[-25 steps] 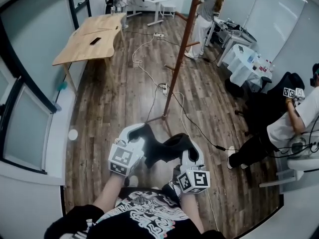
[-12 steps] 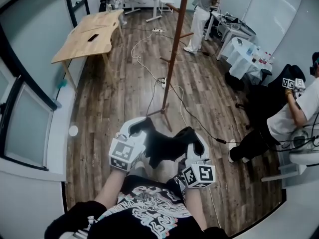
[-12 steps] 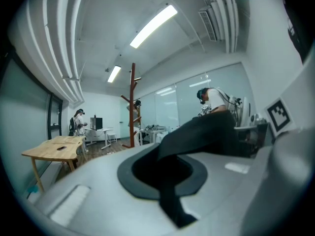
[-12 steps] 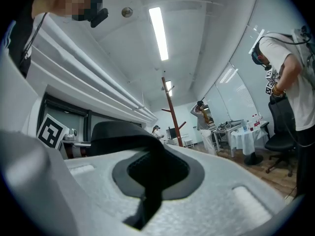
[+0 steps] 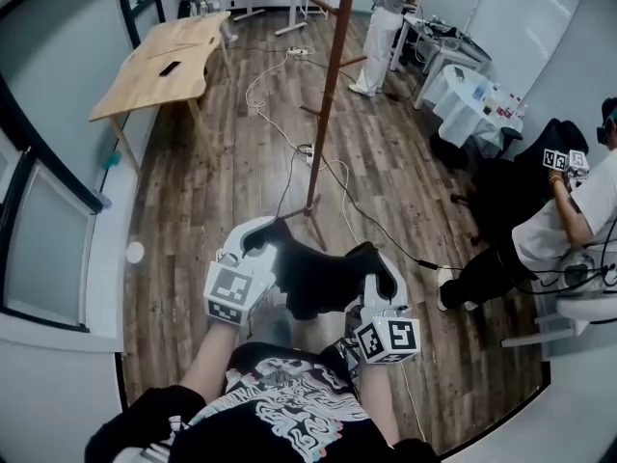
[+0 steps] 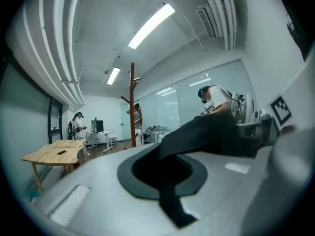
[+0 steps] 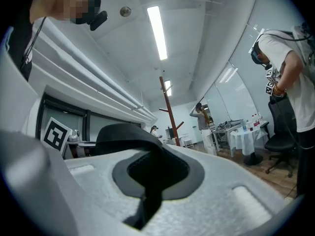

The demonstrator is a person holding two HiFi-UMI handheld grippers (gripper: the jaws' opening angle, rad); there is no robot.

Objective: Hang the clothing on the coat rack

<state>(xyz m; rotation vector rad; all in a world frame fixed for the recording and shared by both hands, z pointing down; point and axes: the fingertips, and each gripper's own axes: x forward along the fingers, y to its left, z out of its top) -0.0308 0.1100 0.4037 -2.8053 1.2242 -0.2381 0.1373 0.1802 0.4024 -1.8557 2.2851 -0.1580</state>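
A black piece of clothing (image 5: pixel 323 276) hangs stretched between my two grippers, low in the head view. My left gripper (image 5: pixel 262 246) is shut on its left end and my right gripper (image 5: pixel 382 270) is shut on its right end. In the left gripper view the dark cloth (image 6: pixel 202 134) runs out from the closed jaws toward the right. The right gripper view shows the cloth (image 7: pixel 129 134) bulging up out of its closed jaws. The brown wooden coat rack (image 5: pixel 328 95) stands on the floor straight ahead, and its base (image 5: pixel 309 211) is just beyond the clothing. The rack (image 6: pixel 132 107) (image 7: pixel 168 113) shows upright in both gripper views.
A wooden table (image 5: pixel 159 66) stands at the left by the window wall. Cables (image 5: pixel 280 152) trail over the floor past the rack's base. A person (image 5: pixel 569 225) sits at the right beside a black chair (image 5: pixel 506 191) and a white table (image 5: pixel 472 104). Another person (image 5: pixel 386 17) stands beyond the rack.
The view has moved forward, so the rack's base now lies closer to the clothing. Both grippers still hold the clothing and have drifted slightly apart.
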